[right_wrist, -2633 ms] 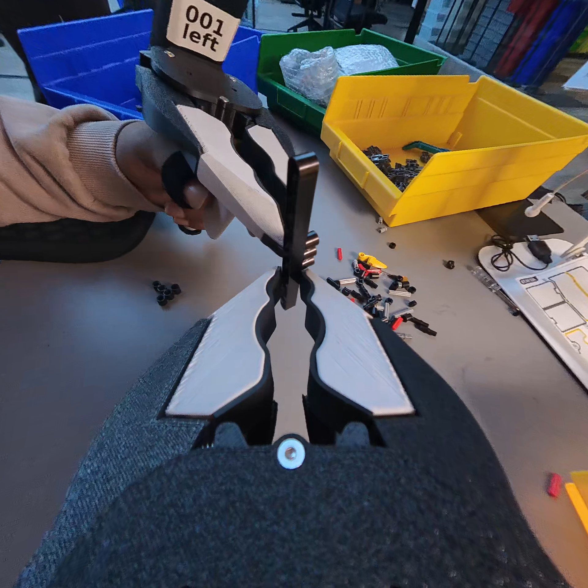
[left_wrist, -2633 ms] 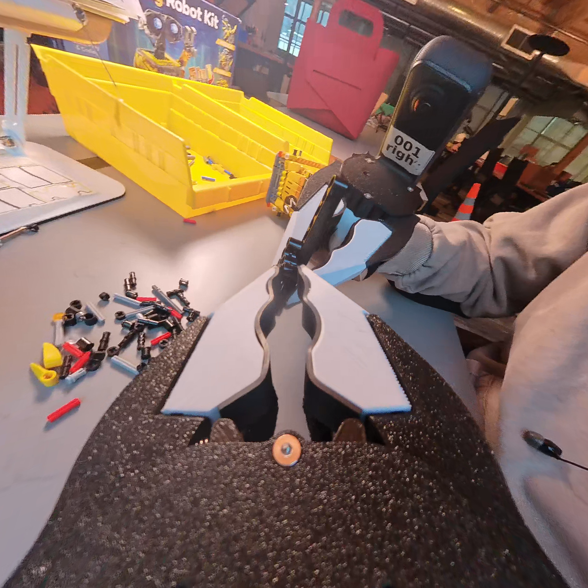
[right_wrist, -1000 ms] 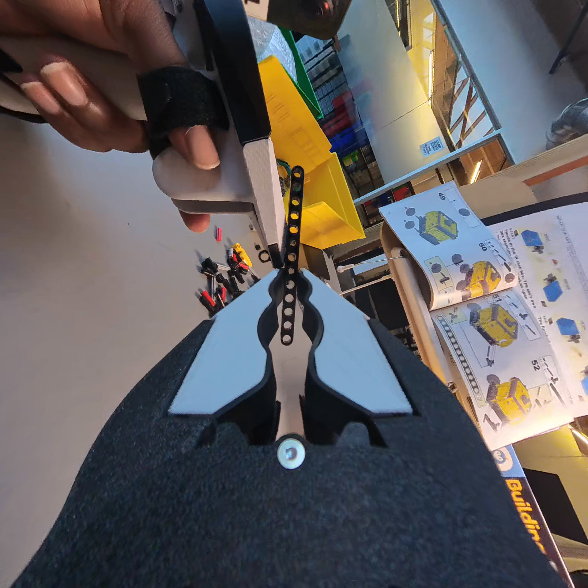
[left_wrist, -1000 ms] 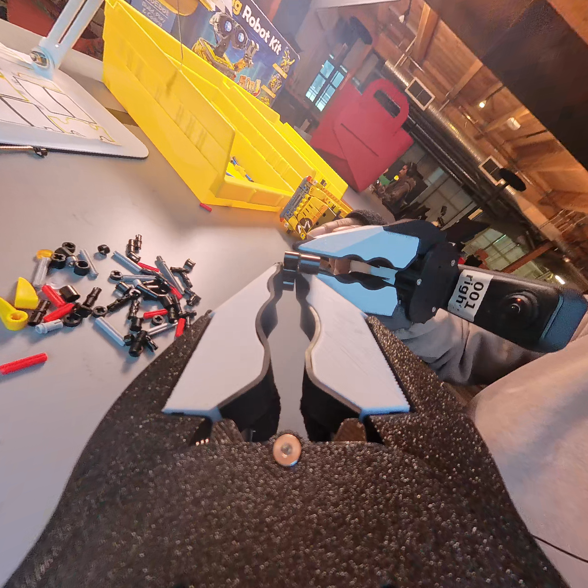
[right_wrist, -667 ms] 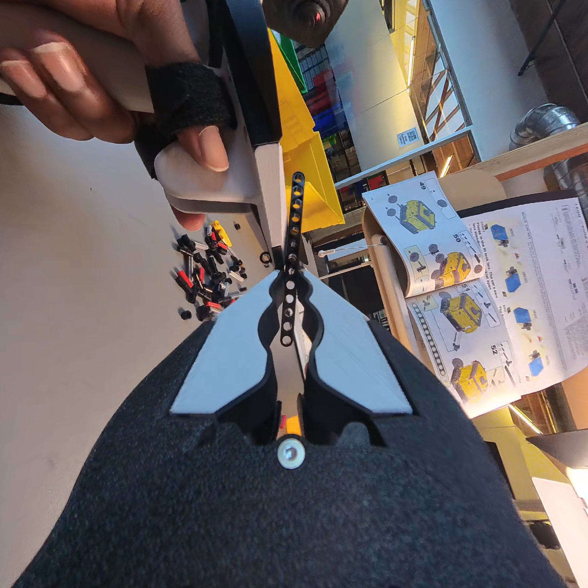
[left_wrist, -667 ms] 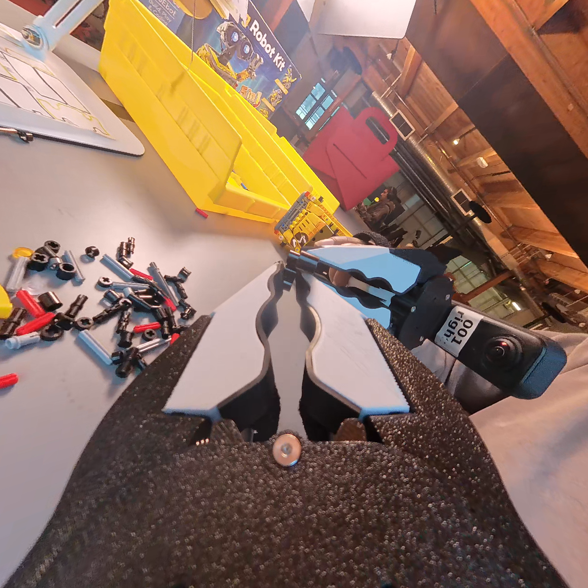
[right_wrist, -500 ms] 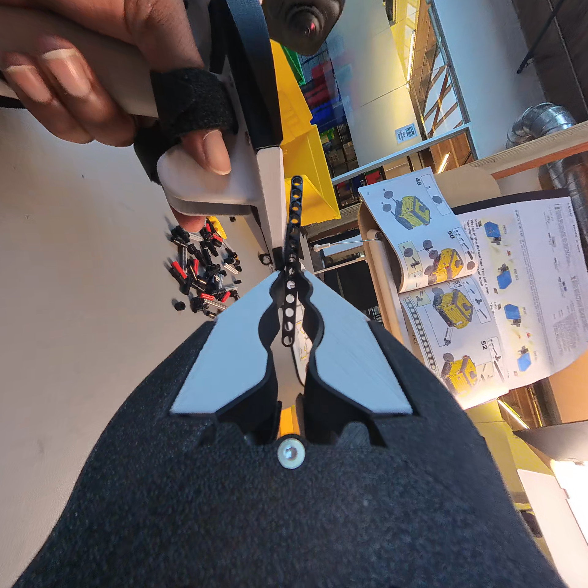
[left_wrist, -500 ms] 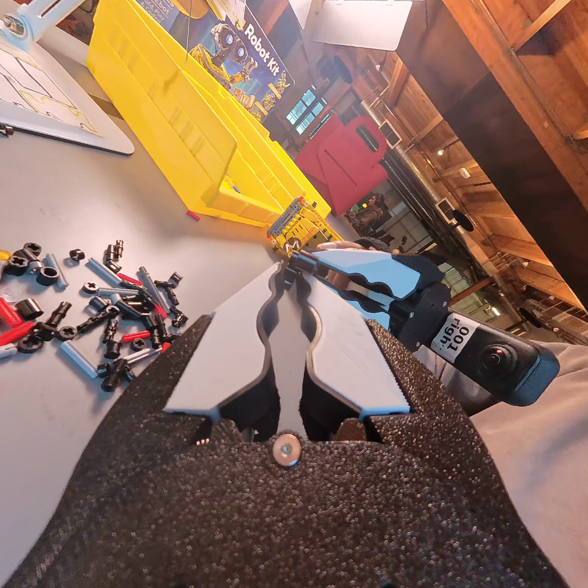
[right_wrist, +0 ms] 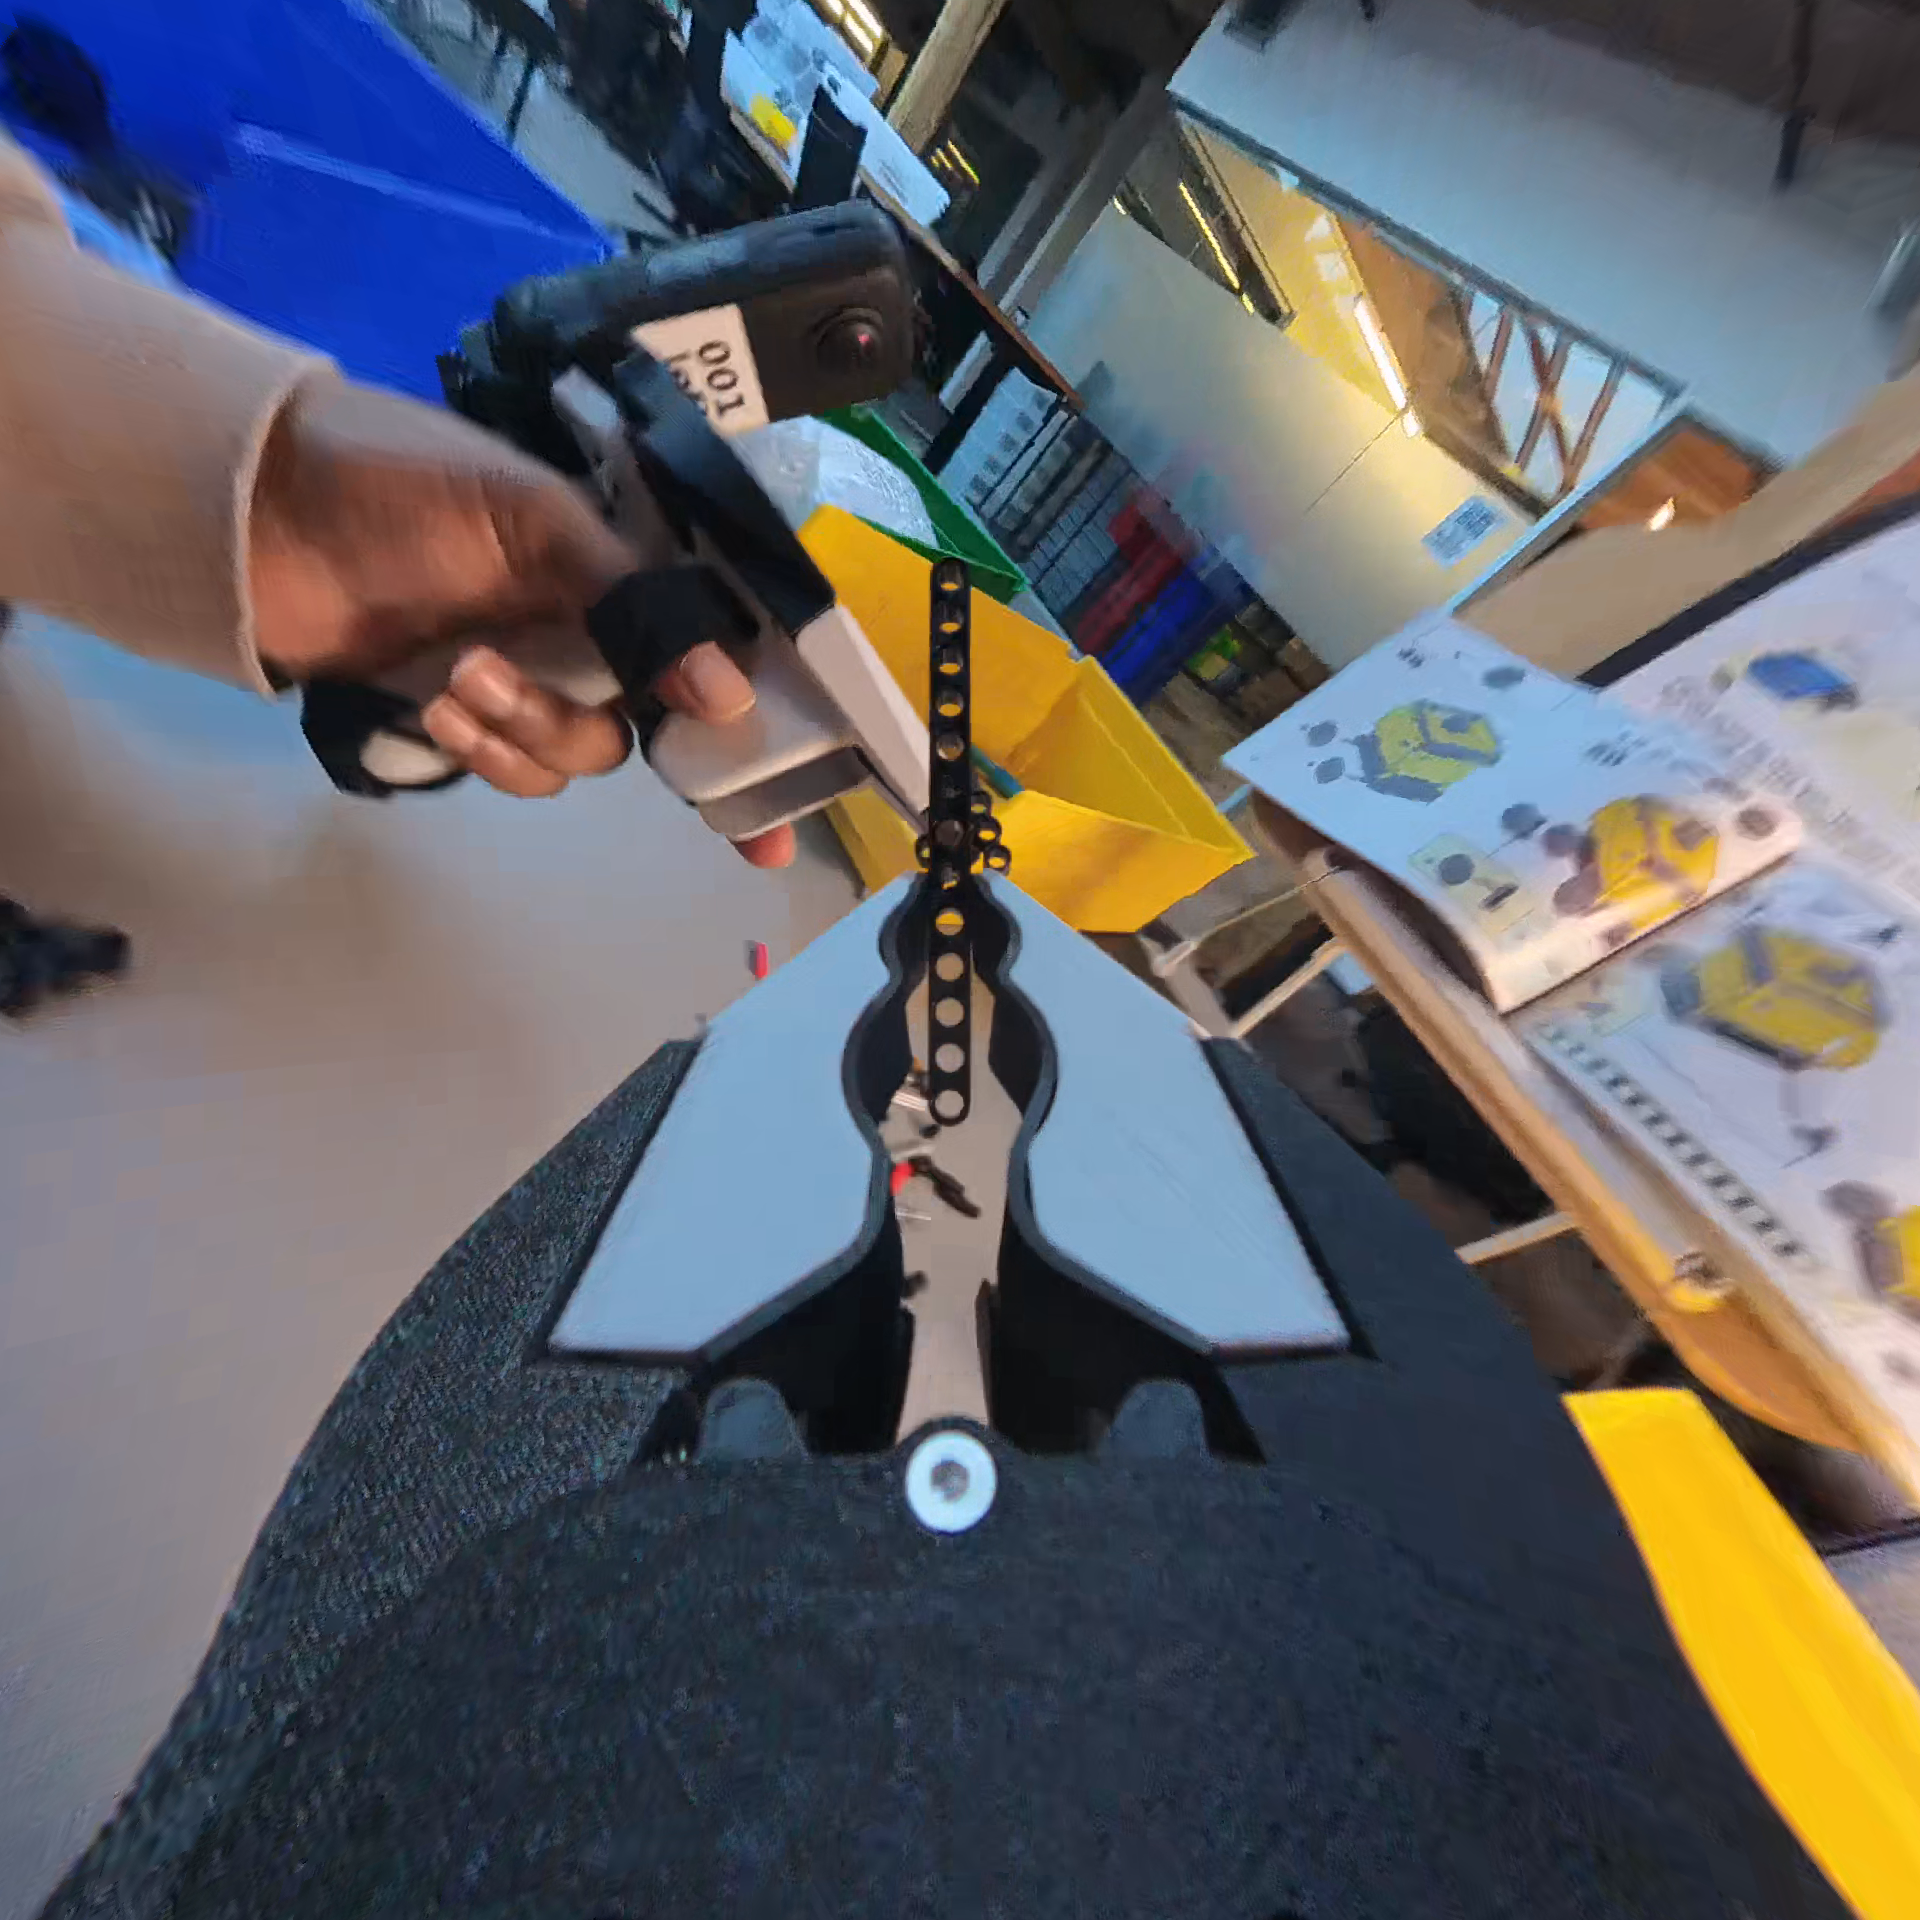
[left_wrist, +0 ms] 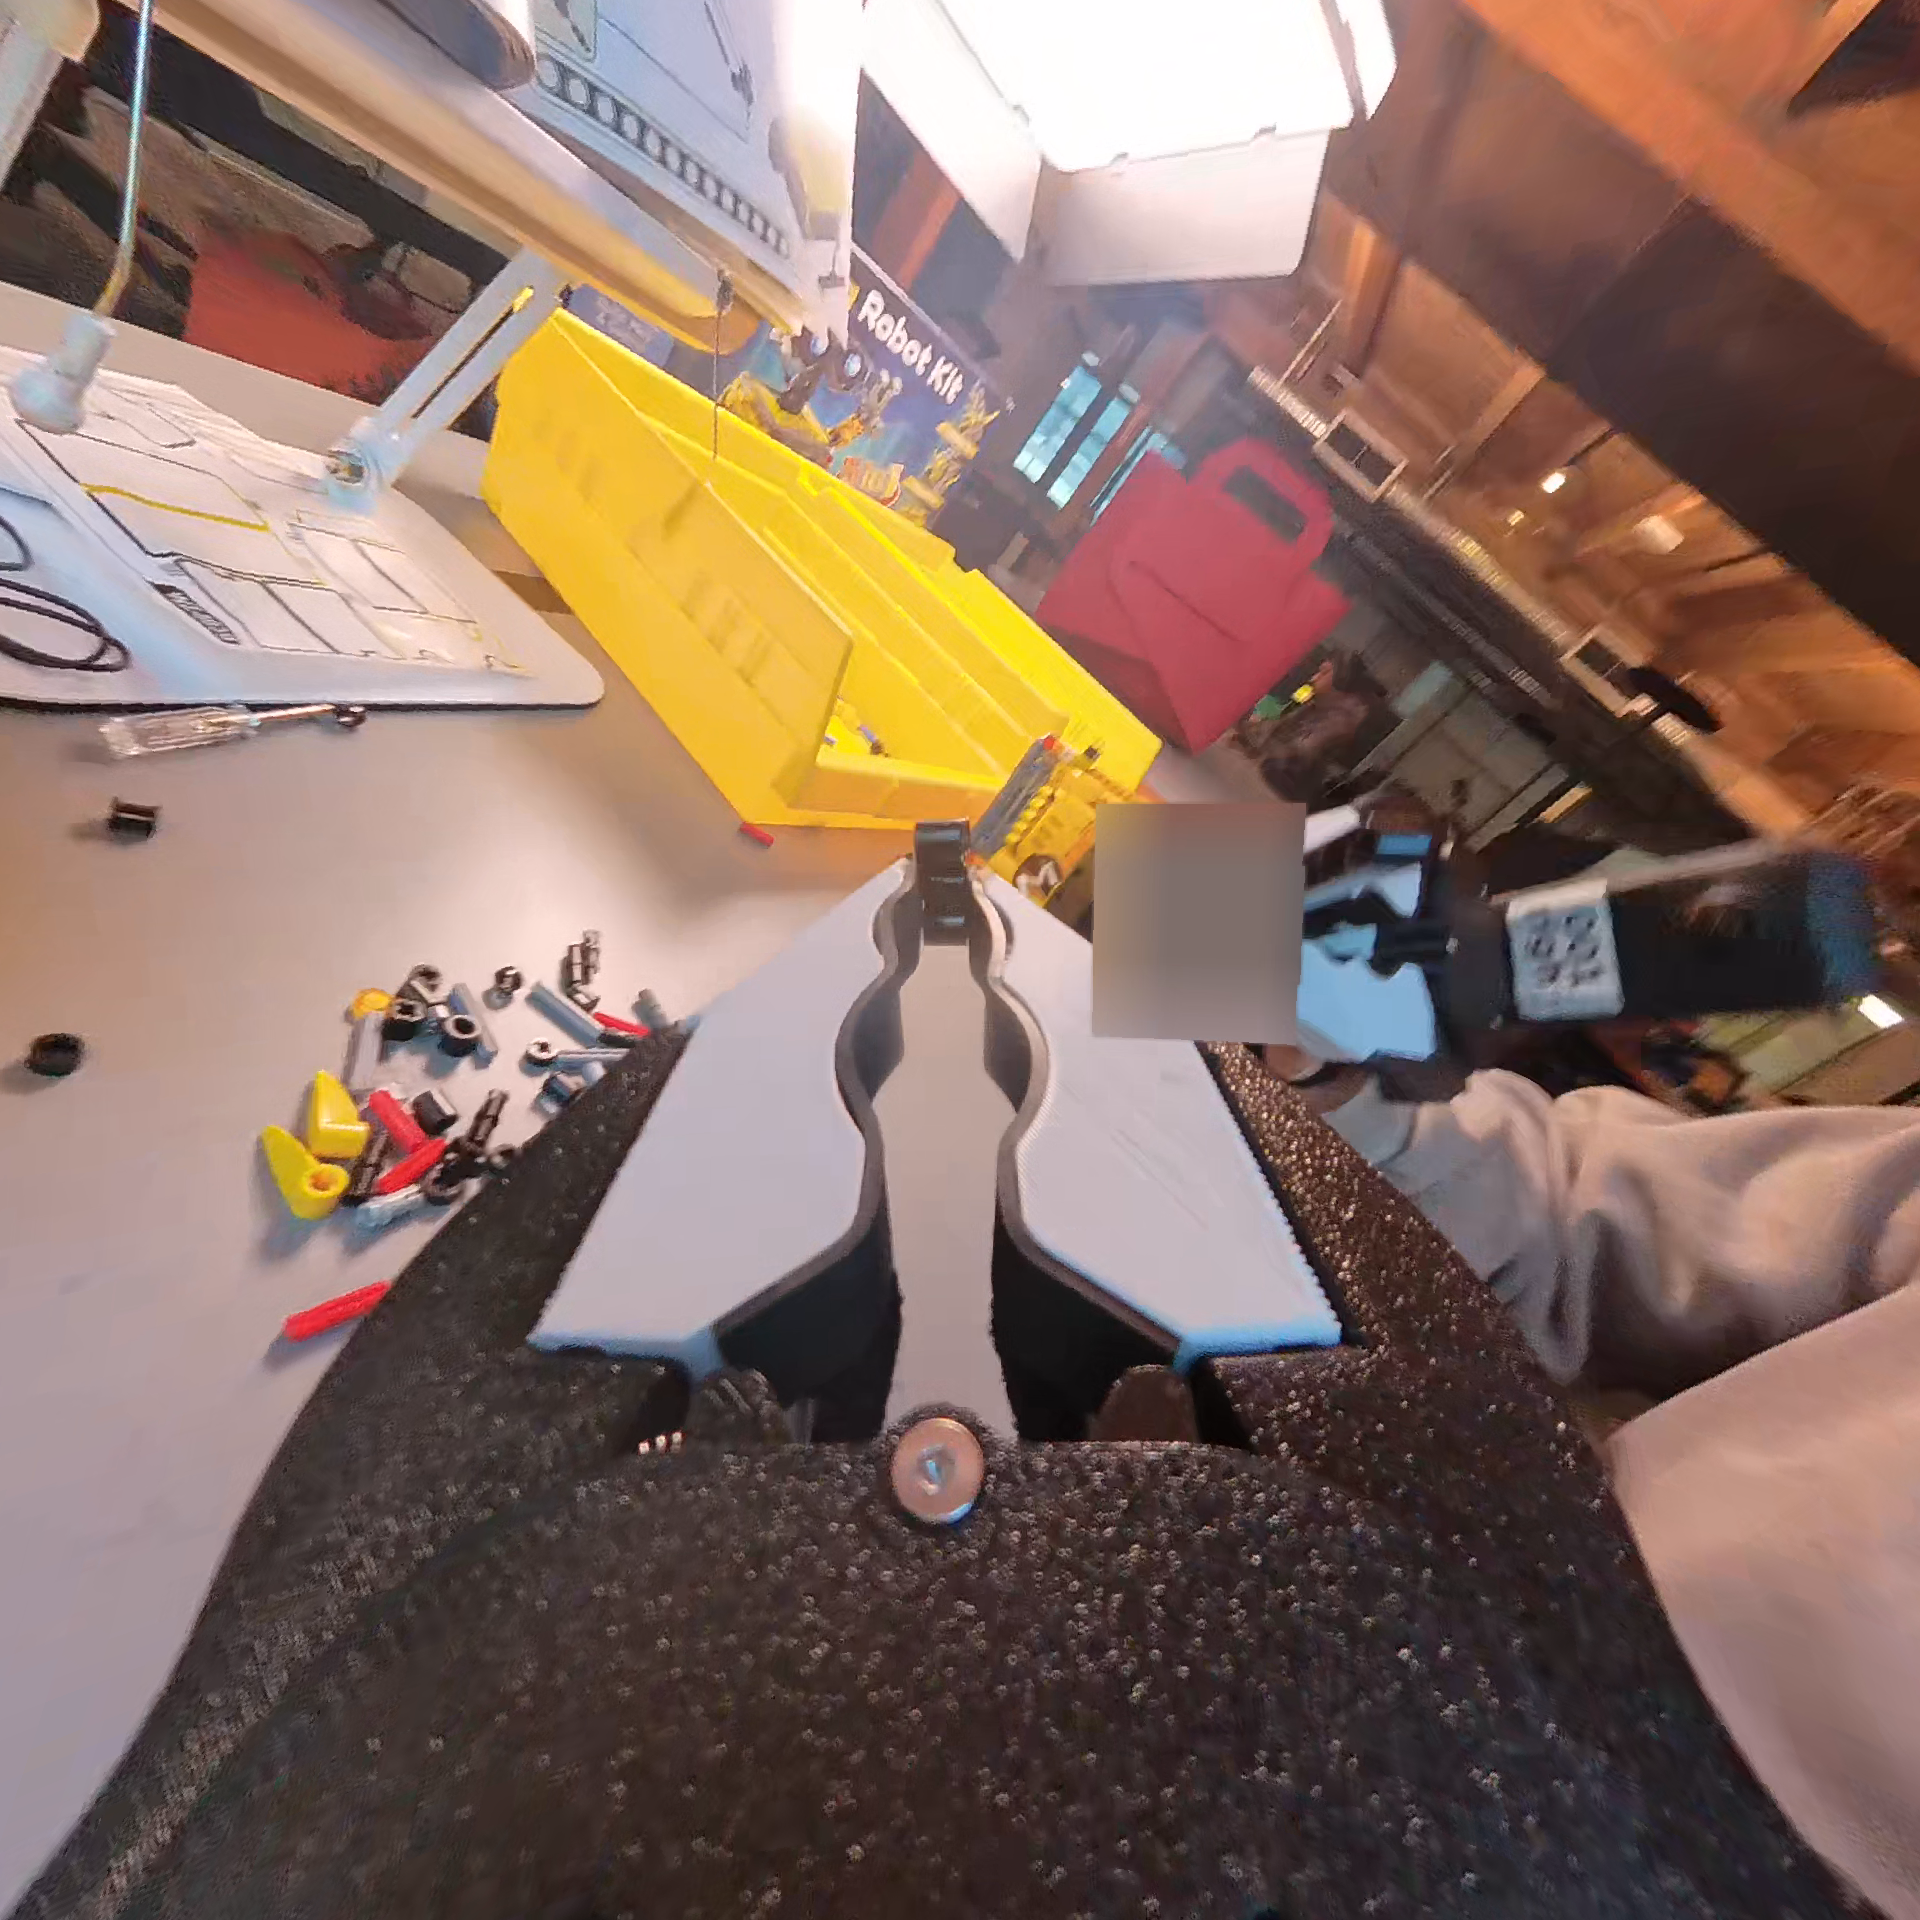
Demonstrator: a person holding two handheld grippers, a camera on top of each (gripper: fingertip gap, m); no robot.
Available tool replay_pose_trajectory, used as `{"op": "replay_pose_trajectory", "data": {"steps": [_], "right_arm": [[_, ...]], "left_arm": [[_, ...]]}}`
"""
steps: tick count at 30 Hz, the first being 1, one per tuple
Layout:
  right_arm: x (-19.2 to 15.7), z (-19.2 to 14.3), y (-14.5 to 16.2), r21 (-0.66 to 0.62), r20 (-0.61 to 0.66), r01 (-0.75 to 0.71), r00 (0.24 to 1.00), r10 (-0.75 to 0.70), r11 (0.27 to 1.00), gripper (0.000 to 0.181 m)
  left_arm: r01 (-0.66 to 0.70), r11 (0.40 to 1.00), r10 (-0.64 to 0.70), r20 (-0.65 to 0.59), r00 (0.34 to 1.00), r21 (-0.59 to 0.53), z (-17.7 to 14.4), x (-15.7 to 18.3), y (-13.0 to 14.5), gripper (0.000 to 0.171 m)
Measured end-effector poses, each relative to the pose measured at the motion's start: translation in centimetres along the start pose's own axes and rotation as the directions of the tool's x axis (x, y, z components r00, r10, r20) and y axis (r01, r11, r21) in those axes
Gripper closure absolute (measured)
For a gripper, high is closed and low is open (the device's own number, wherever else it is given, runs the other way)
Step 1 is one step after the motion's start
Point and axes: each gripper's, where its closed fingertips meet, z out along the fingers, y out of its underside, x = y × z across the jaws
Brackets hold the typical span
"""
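Note:
My left gripper (left_wrist: pixel 940 883) is shut on a small black connector piece (left_wrist: pixel 941 864) that sticks out past its tips, above the grey table (left_wrist: pixel 312 883). My right gripper (right_wrist: pixel 948 883) is shut on a long black beam with holes (right_wrist: pixel 948 686), held upright, with a cluster of black pins (right_wrist: pixel 961 836) on it just above the fingertips. In the right wrist view the left gripper (right_wrist: pixel 831 717) sits in a person's hand, close to the left of the beam. In the left wrist view the right gripper (left_wrist: pixel 1455 935) shows blurred, off to the right.
A pile of small black, red, grey and yellow parts (left_wrist: pixel 436 1081) lies left of my left gripper. Yellow bins (left_wrist: pixel 790 644), a yellow model (left_wrist: pixel 1039 821) and a white mat (left_wrist: pixel 208 582) lie beyond. An open instruction booklet (right_wrist: pixel 1558 790) stands right; a blue bin (right_wrist: pixel 312 208) is behind.
The two grippers have drawn apart: the right gripper with the beam has swung off to the right of the left gripper's tips. Both views have tilted back toward level.

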Motion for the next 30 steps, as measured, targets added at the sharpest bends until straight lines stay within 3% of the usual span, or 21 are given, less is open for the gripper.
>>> {"op": "replay_pose_trajectory", "data": {"steps": [3,8,10,12,14,17,21,23,27,28,30], "right_arm": [[0.7,-0.2,-0.2,0.049,0.091,-0.361,0.93,0.356,0.931,0.177],[1.2,-0.2,1.2,0.003,0.231,-0.723,0.673,0.703,0.691,0.176],[1.2,-0.2,1.3,-0.009,0.28,-0.8,0.574,0.77,0.6,0.176],[1.3,-0.2,1.6,-0.023,0.298,-0.833,0.522,0.799,0.552,0.176],[1.2,-0.2,2.0,-0.053,0.303,-0.848,0.489,0.818,0.526,0.175],[1.3,-0.3,2.9,-0.086,0.274,-0.836,0.504,0.819,0.543,0.175],[2.2,-0.7,3.3,-0.086,0.236,-0.809,0.551,0.801,0.582,0.176],[2.4,-1.0,3.1,-0.076,0.247,-0.818,0.538,0.806,0.57,0.176],[2.3,-1.0,3.0,-0.056,0.273,-0.832,0.519,0.81,0.552,0.175],[2.2,-1.0,2.8,-0.049,0.288,-0.833,0.517,0.806,0.551,0.176],[2.0,-1.0,2.7,-0.041,0.312,-0.843,0.499,0.809,0.536,0.176]], "left_arm": [[-0.065,0.997,0.065,-0.001,0.998,-0.041,0.2,0.7,1.1,0.163],[-0.186,0.976,0.189,0.018,0.982,-0.112,0.3,1.2,2.7,0.163],[-0.243,0.961,0.25,0.037,0.967,-0.134,0.1,1.1,2.9,0.163],[-0.303,0.942,0.313,0.055,0.948,-0.145,0.0,1.1,2.9,0.163],[-0.369,0.916,0.384,0.076,0.92,-0.158,-0.2,1.1,2.8,0.163],[-0.474,0.85,0.507,0.114,0.854,-0.228,-0.3,0.4,3.3,0.163],[-0.587,0.711,0.686,0.201,0.699,-0.386,-0.9,-2.1,4.0,0.163],[-0.637,0.633,0.766,0.236,0.598,-0.439,-1.6,-2.7,3.4,0.163],[-0.662,0.443,0.891,0.38,0.25,-0.604,-6.6,-3.2,-1.5,0.163],[-0.63,0.433,0.889,0.421,0.179,-0.645,-8.7,-3.1,-3.0,0.163],[-0.527,0.511,0.84,0.525,0.138,-0.679,-13.9,-2.8,-5.4,0.163]]}}
